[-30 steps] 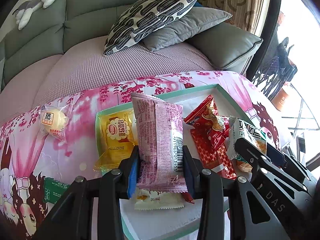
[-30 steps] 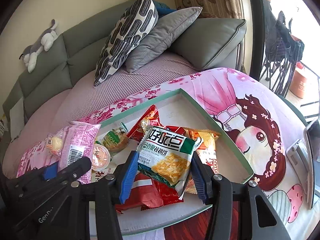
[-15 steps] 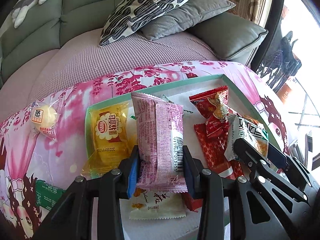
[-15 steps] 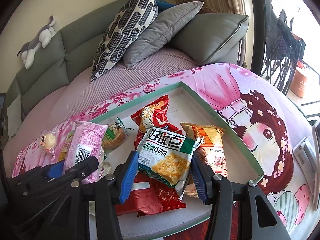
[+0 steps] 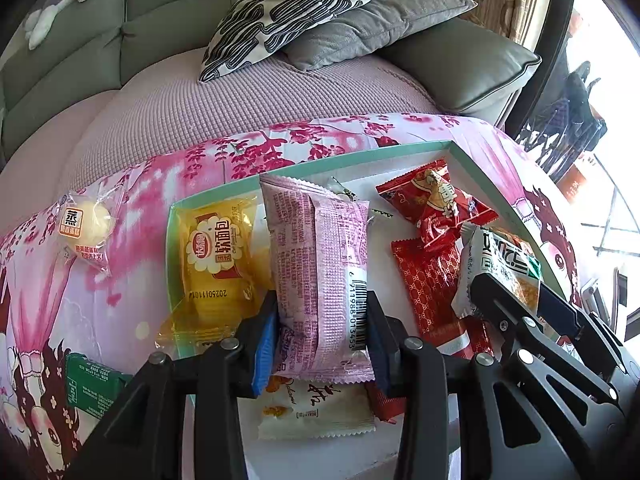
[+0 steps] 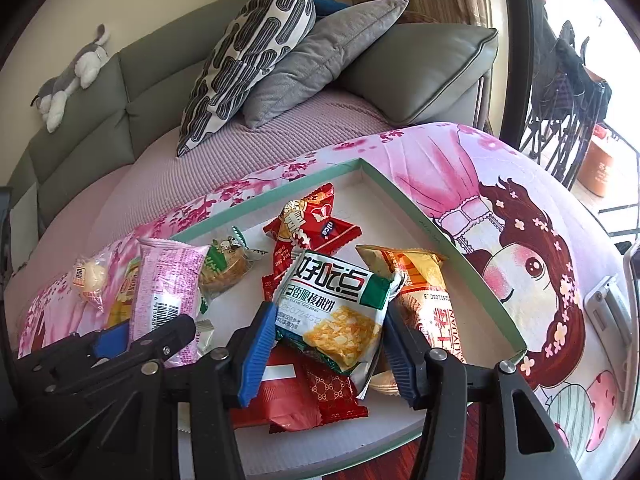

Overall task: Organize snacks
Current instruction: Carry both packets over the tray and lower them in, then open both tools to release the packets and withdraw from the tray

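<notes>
Since a second ago both grippers have carried their packets forward and lower over the tray [image 5: 484, 168], so more of its white floor and teal rim now shows beneath them, and the yellow bread packet [image 5: 218, 254] sits fuller in view at the tray's left end. That suggests both snacks are about to be set down inside, each on its own side. The left gripper [image 5: 320, 344] is clamped on the pink packet [image 5: 320, 272], its blue pads pressing the lower sides; the packet stands upright, puffy and crinkled, barcode facing the camera, hanging above the tray between the yellow packet and the red snacks [image 5: 436, 208]. The right gripper [image 6: 328, 354] is closed on the green-and-white cracker packet [image 6: 340, 300], held tilted over a pile of red wrappers [image 6: 316, 396], with an orange packet [image 6: 420, 288] just beside it. One small round bun in clear wrap [image 5: 82, 224] and a green box [image 5: 94, 390] lie outside the tray on the pink cloth [image 5: 132, 208], probably left to gather.
</notes>
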Motion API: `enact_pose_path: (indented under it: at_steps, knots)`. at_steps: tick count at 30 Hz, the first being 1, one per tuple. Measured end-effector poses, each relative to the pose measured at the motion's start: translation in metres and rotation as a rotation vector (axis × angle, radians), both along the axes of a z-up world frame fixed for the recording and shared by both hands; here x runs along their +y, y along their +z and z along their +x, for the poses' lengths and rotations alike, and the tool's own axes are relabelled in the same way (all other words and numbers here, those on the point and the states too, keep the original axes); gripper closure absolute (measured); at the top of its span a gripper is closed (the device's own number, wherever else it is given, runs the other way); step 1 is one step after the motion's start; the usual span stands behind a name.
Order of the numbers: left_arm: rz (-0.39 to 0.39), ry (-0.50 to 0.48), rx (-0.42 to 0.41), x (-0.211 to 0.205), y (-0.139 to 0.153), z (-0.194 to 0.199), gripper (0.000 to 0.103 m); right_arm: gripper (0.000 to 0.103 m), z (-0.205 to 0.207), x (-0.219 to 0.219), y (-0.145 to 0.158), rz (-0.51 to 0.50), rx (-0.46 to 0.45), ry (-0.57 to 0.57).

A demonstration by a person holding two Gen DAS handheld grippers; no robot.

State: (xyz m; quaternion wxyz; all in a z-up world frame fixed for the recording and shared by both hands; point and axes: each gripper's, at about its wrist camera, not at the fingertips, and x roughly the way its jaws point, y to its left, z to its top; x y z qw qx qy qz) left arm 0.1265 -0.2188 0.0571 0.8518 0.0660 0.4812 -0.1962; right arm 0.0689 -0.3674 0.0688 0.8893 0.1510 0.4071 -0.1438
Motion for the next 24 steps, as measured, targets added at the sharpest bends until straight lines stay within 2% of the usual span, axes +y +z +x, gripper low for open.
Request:
enact_pose_path:
  at_steps: [3,7,18,24]
  knots:
    - [-0.004,-0.001,0.011,0.002,0.001,-0.002,0.060,0.045,0.000,0.000,0.001,-0.005,0.011,0.000]
    - [0.022,0.021,-0.005,0.008,0.005,-0.006,0.051,0.041,-0.002,-0.001,0.004,0.006,0.010,-0.007]
    - [-0.043,0.051,-0.035,0.035,0.027,-0.024,0.049,0.040,-0.012,0.019,0.019,-0.025,0.002,0.041]
    - [-0.055,0.109,-0.040,0.058,0.028,-0.026,0.049,0.040,-0.015,0.031,0.024,-0.050,0.019,0.072]
